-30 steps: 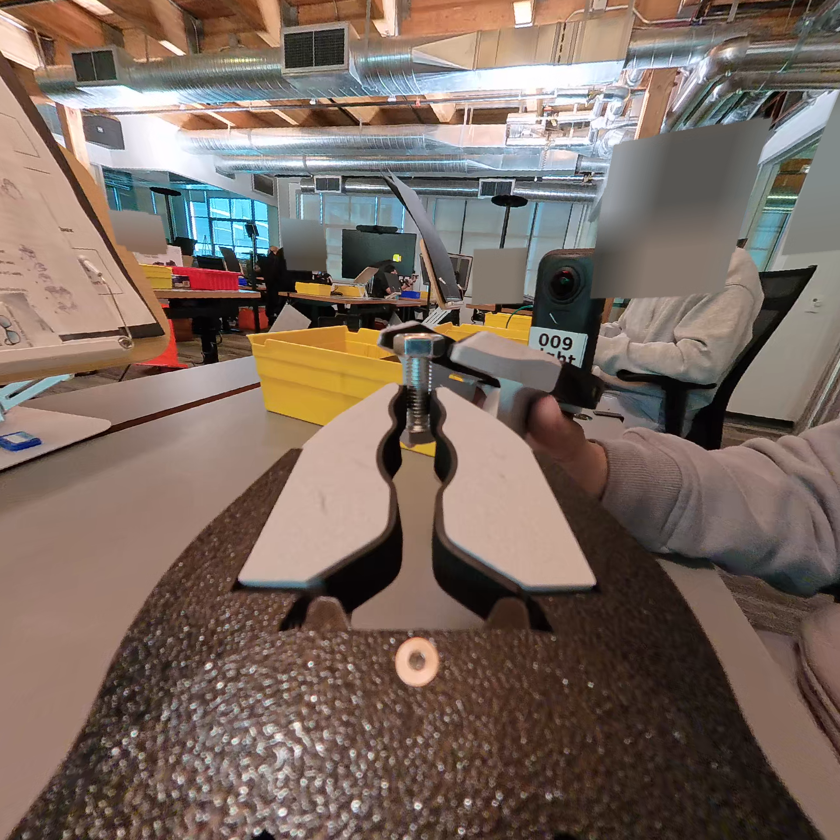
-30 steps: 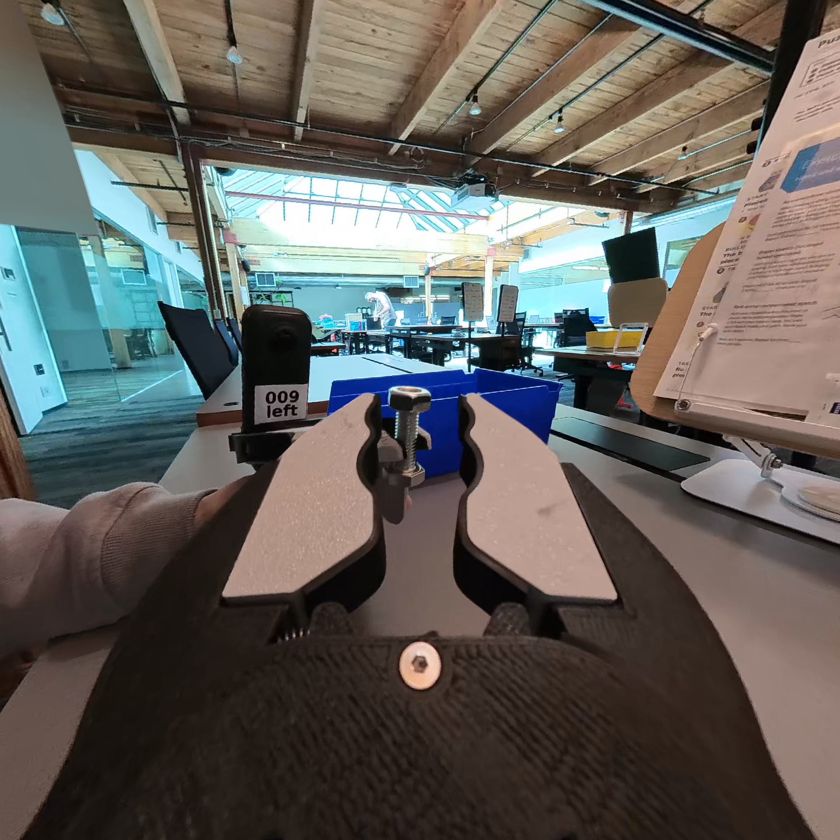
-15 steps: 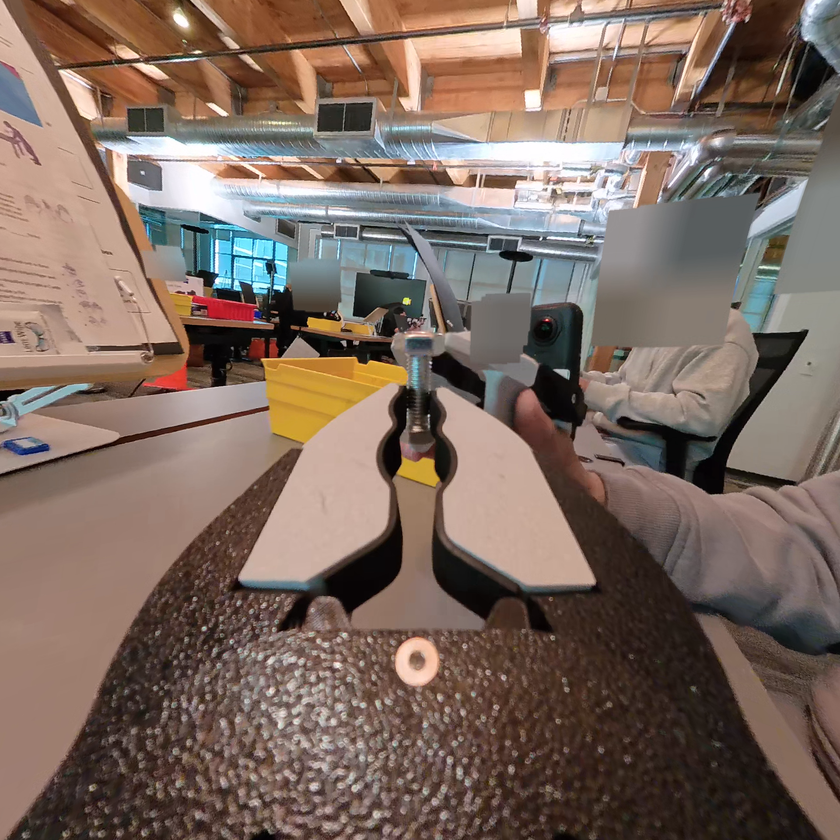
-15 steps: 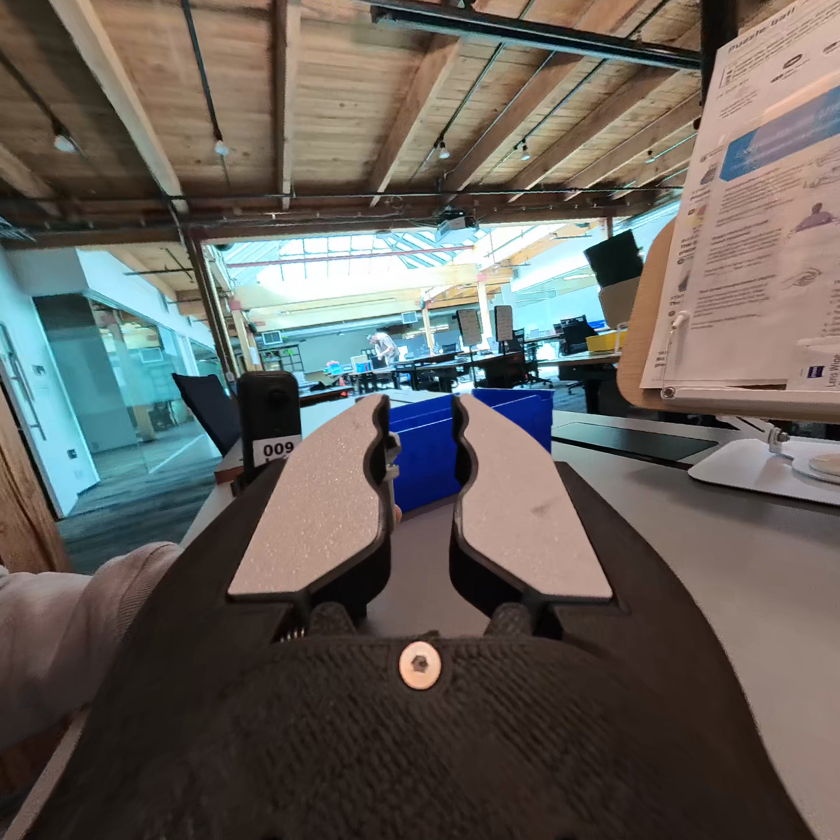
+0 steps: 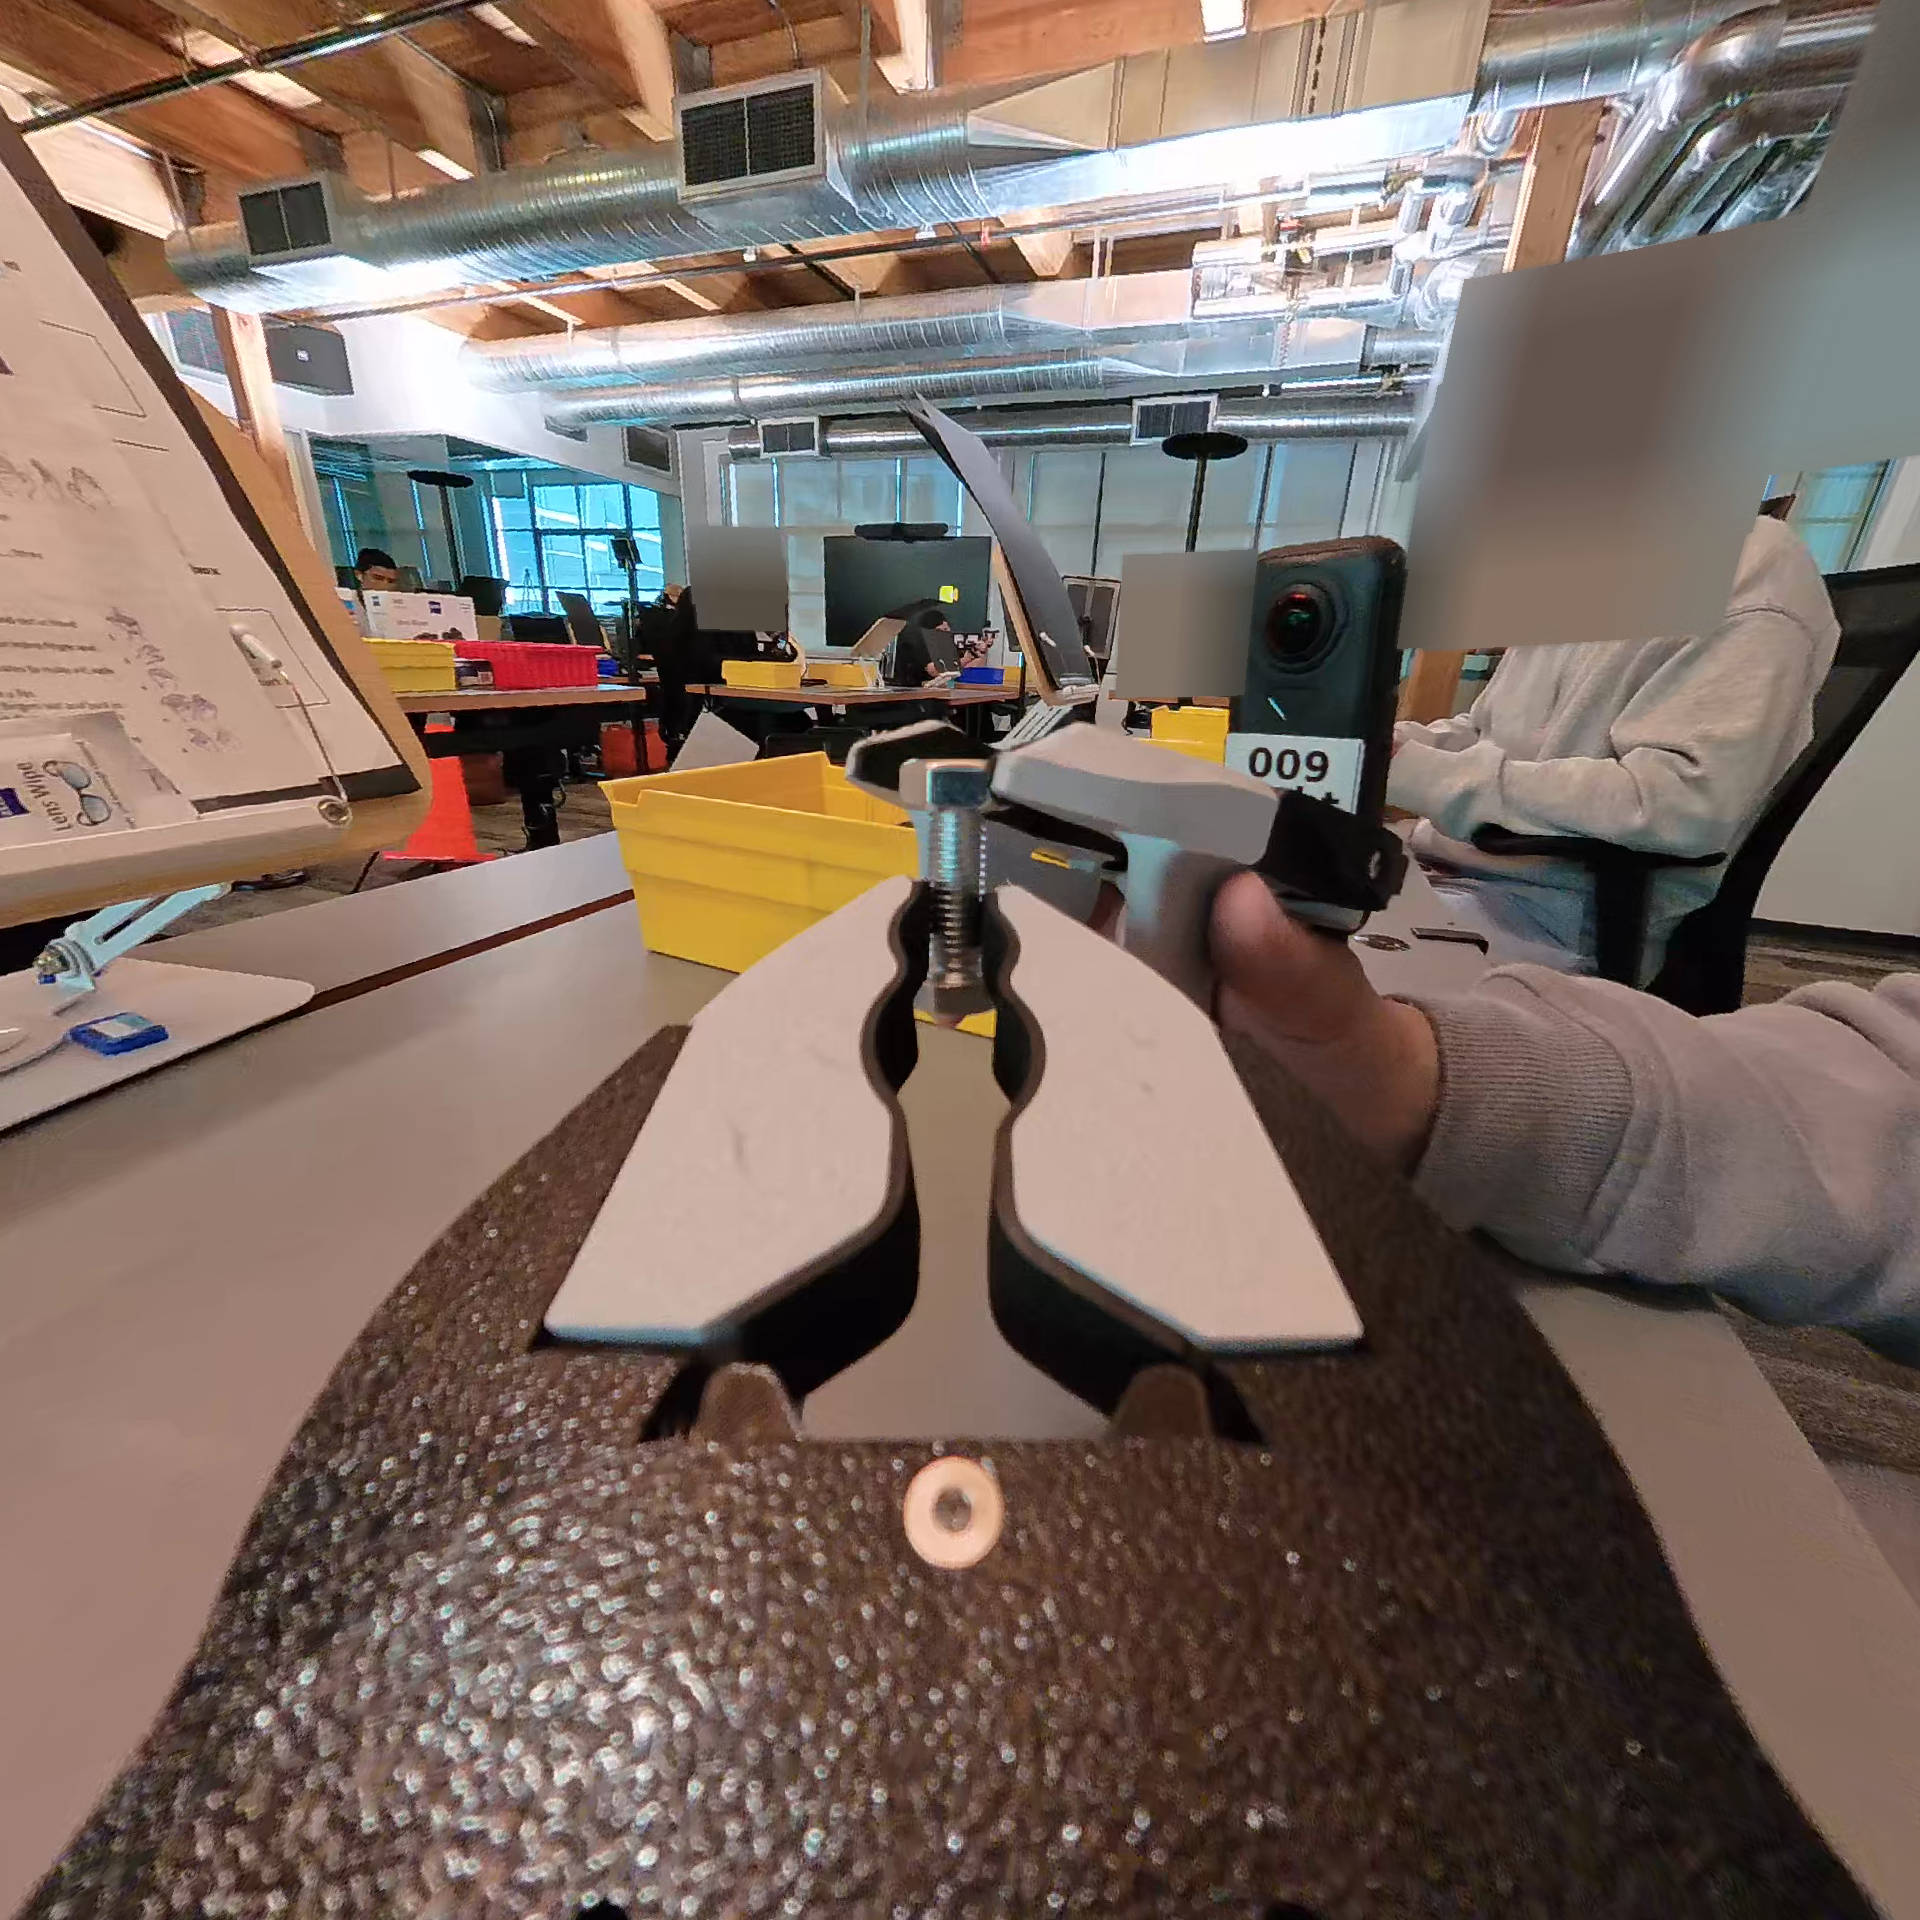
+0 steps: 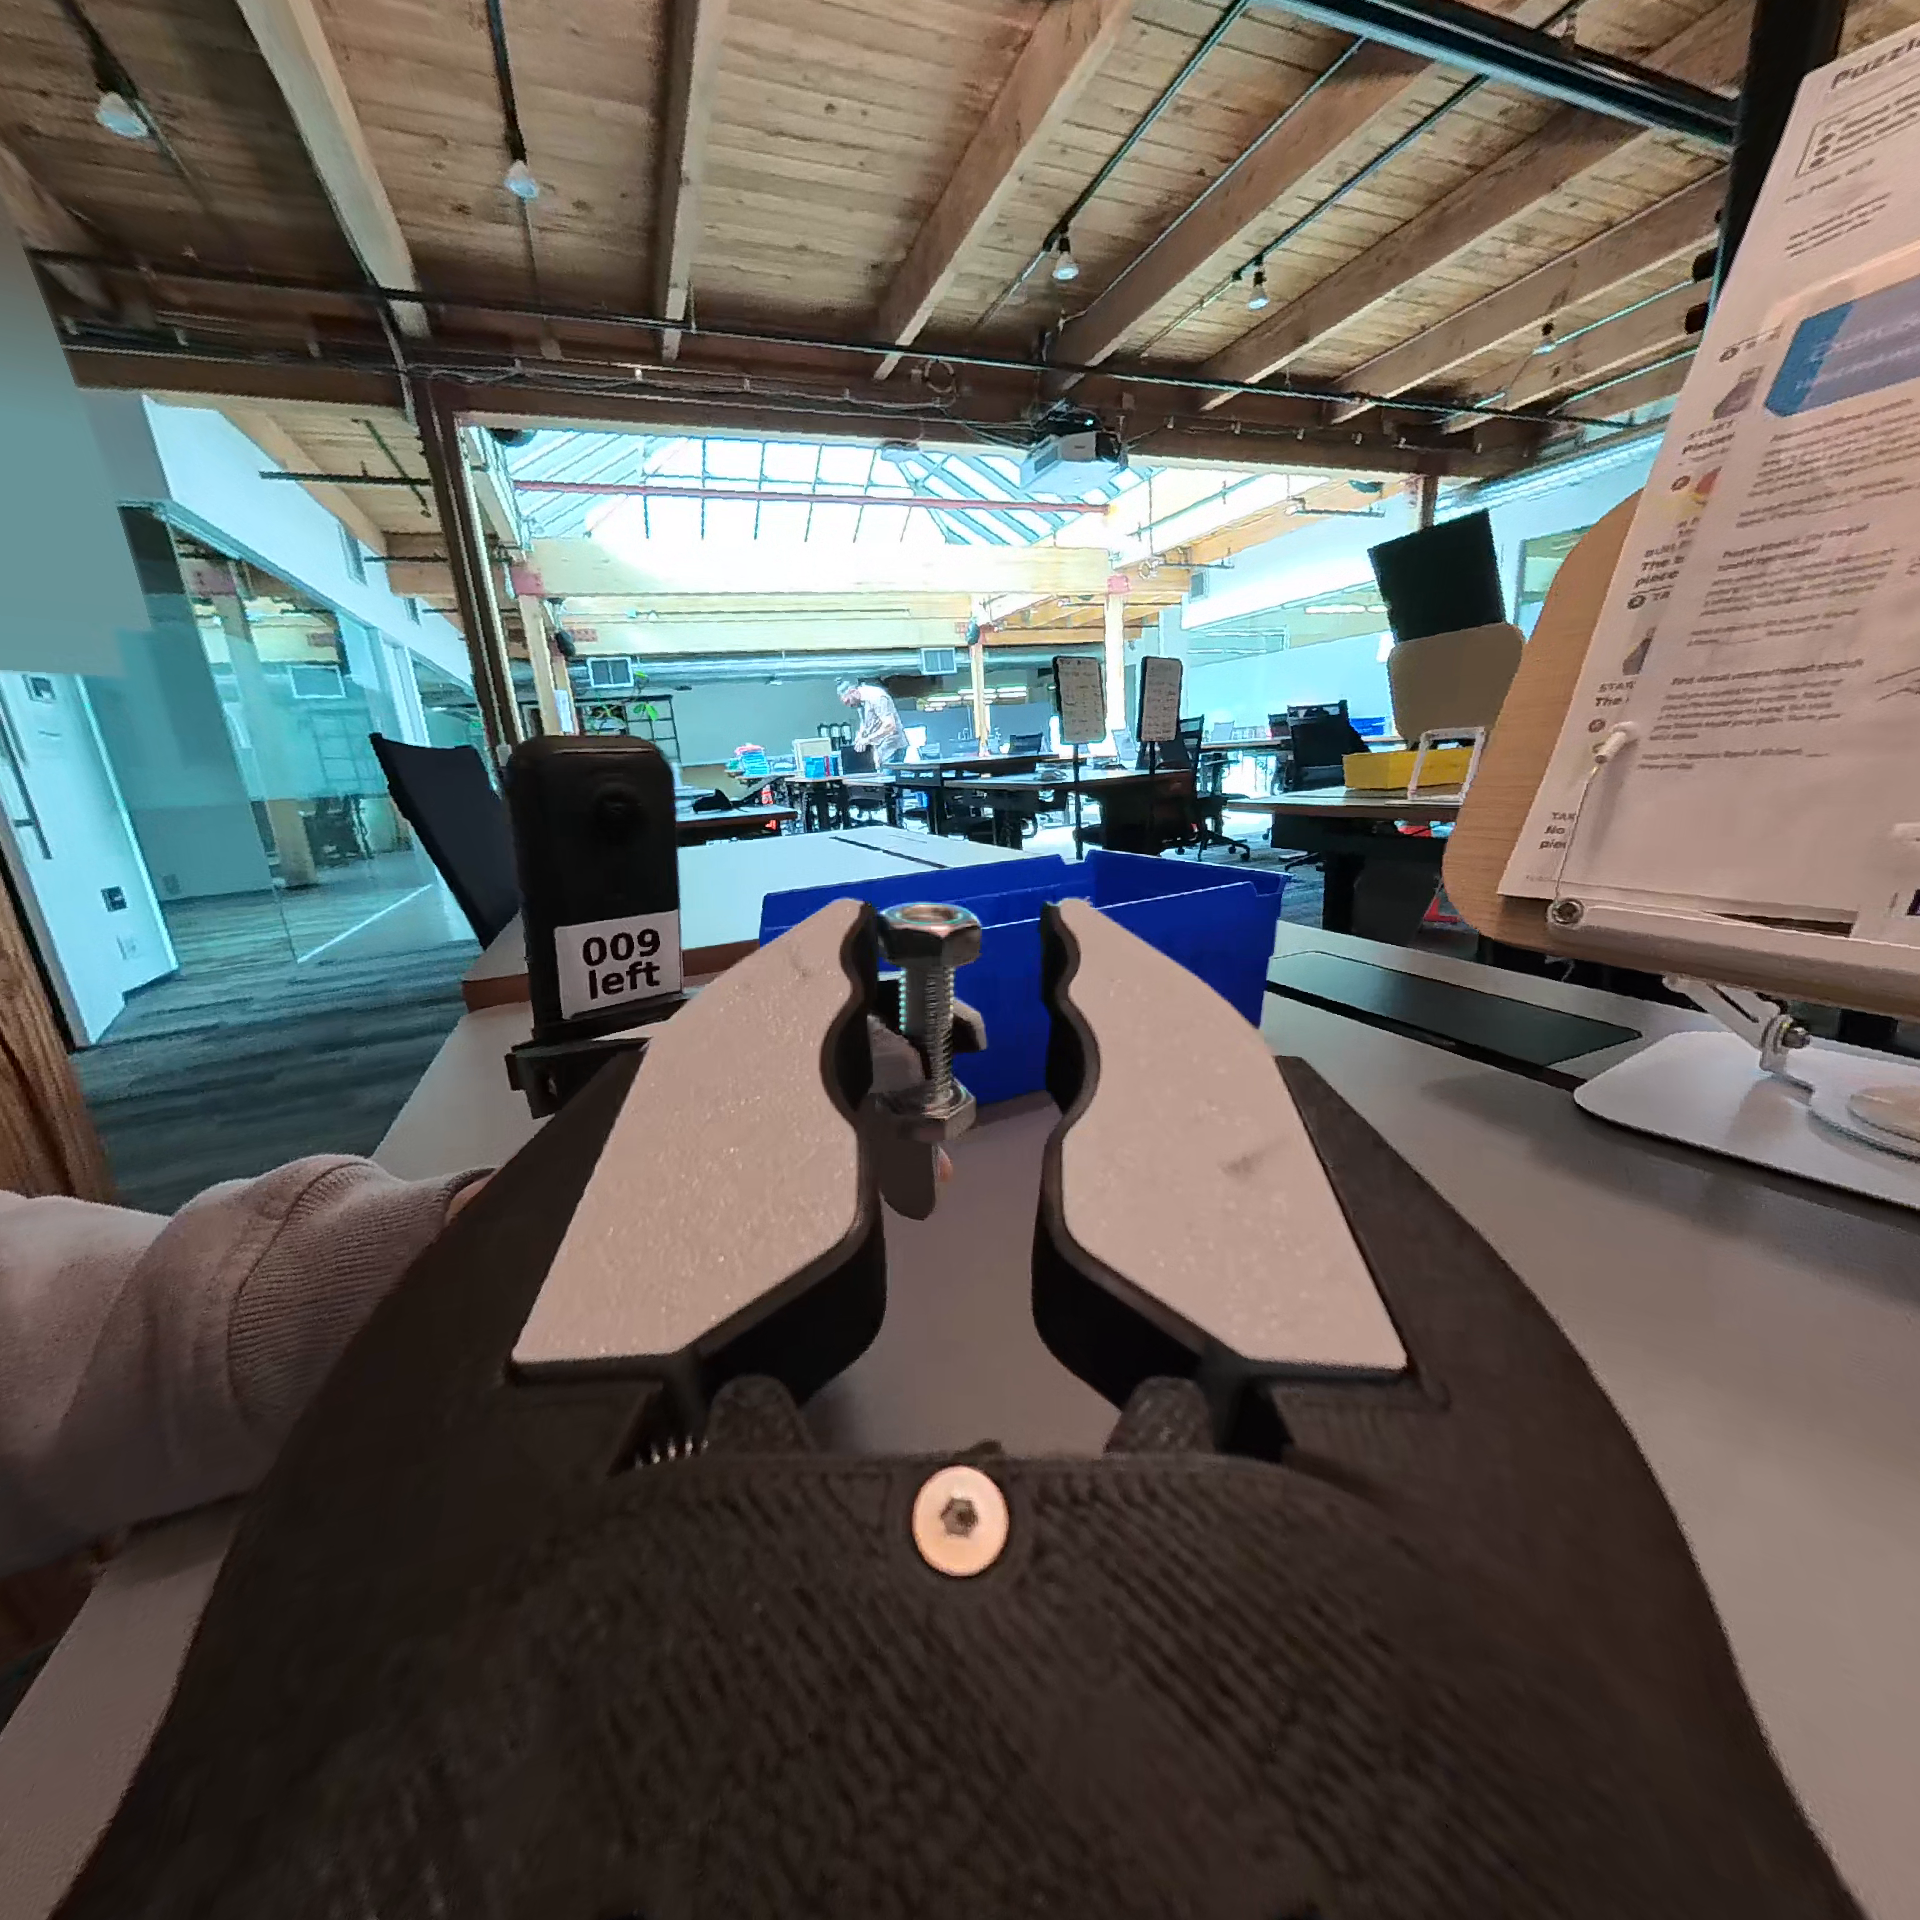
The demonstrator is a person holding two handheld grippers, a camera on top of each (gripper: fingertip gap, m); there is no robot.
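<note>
Left gripper [image 5: 951, 935] is pinching a silver bolt [image 5: 954, 873] upright by its threaded shank, w/ both pads pressing on it; a nut is sitting at the bolt's lower end, inside the notch between the fingertips. The hex top is standing clear above the fingertips.

Right gripper [image 6: 948, 971] is reaching in from the opposite side w/ its jaws spread around the bolt's top end [image 6: 928, 930]. One fingertip [image 6: 831, 977] is lying just beside the hex top; the other fingertip [image 6: 1081, 966] is standing apart from it, so nothing is being gripped on this side.

A hand [image 5: 1320, 1029] in a grey sleeve is holding the right gripper, seen in the left wrist view. A yellow bin [image 5: 748, 862] is sitting on the grey counter [image 5: 312, 1143] behind the bolt; a blue bin [image 6: 1164, 935] is sitting behind it in the right wrist view. A document stand w/ printed sheets [image 6: 1766, 644] is standing at the counter's side.
</note>
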